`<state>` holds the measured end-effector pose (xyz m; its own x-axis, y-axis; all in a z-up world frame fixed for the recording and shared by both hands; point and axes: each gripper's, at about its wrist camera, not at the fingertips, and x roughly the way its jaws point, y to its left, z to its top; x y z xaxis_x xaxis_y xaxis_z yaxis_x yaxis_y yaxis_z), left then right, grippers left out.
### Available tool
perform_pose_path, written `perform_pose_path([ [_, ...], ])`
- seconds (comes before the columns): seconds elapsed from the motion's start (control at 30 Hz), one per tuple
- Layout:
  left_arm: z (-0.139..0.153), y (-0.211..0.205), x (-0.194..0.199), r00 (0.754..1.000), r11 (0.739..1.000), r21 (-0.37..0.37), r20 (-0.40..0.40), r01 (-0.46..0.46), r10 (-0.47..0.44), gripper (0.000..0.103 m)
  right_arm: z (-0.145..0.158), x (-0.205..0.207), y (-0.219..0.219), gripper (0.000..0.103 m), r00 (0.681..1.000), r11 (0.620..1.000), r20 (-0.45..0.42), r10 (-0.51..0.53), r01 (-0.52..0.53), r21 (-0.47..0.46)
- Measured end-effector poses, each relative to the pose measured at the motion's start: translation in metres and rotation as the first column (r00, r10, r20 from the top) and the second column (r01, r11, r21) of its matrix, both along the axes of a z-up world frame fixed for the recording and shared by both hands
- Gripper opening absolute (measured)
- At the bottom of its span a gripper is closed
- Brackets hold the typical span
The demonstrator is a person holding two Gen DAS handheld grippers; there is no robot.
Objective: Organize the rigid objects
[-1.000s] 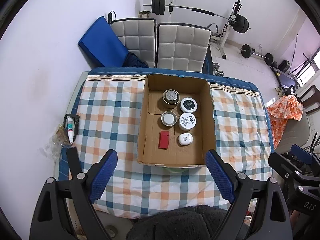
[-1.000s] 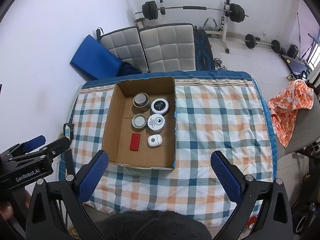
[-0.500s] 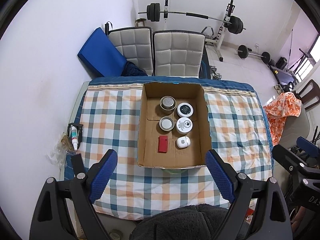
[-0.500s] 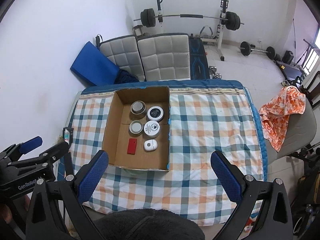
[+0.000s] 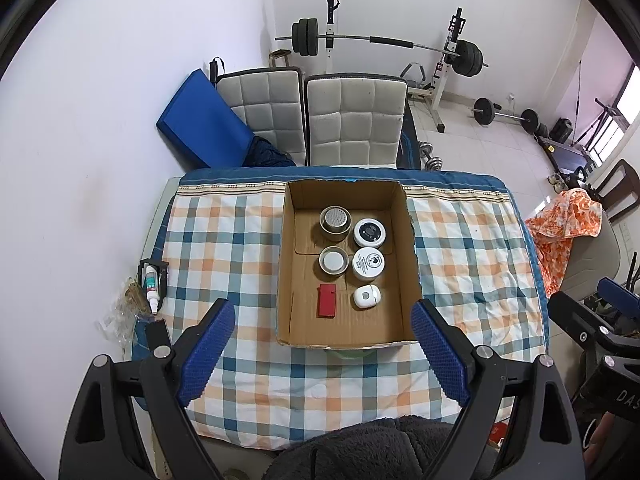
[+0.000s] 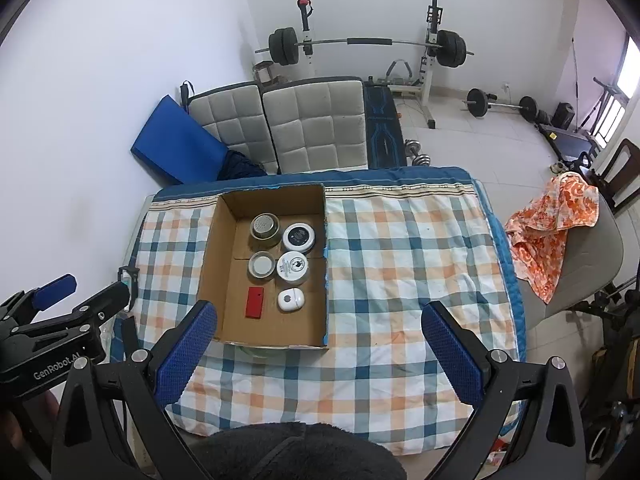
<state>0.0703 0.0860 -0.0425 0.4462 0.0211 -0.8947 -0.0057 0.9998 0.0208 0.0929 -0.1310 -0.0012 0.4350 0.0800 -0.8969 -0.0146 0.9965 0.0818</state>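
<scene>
Sitting inside the cardboard box [image 5: 346, 264] on the checked-cloth desk [image 5: 224, 248]: six small items in two neat columns. Running from 12 toward 6 o'clock on the left column: perforated-lid tin [image 5: 336, 222], smaller tin [image 5: 334, 261], red flat case [image 5: 327, 300]. Running likewise on the right column: black-faced white jar [image 5: 370, 233], white printed-lid jar [image 5: 368, 264], small white rounded gadget [image 5: 366, 297]. Judging from that tidy grid, looking essentially finished; nothing loose lying on the cloth itself. Possibly remaining: a small tube in a black holder [image 5: 152, 280] at the desk's 9 o'clock edge, though whether belonging to the task, impossible to say.

Hovering well above the desk, the left claw [image 5: 322, 344] gaping wide, gripping nothing. Hanging likewise, the right claw [image 6: 318, 354] spread wide and empty.

Showing only in the left wrist view: the tube holder clearly, plus crinkled plastic wrap [image 5: 124, 312] beside it, and the right claw's body at 4 o'clock. Showing only in the right wrist view: the left claw's body at 8 o'clock and more of the bare cloth at 3 o'clock.
</scene>
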Motion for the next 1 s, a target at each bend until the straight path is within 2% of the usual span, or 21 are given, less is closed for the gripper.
perform_pose_path([
  [1.0,0.0044,-0.0029,-0.0004,1.0,1.0,-0.004,0.021,0.012,-0.012,0.09,0.0023,-0.0015,0.0034,0.103,0.999,0.999,0.03,-0.045,0.045,-0.015],
])
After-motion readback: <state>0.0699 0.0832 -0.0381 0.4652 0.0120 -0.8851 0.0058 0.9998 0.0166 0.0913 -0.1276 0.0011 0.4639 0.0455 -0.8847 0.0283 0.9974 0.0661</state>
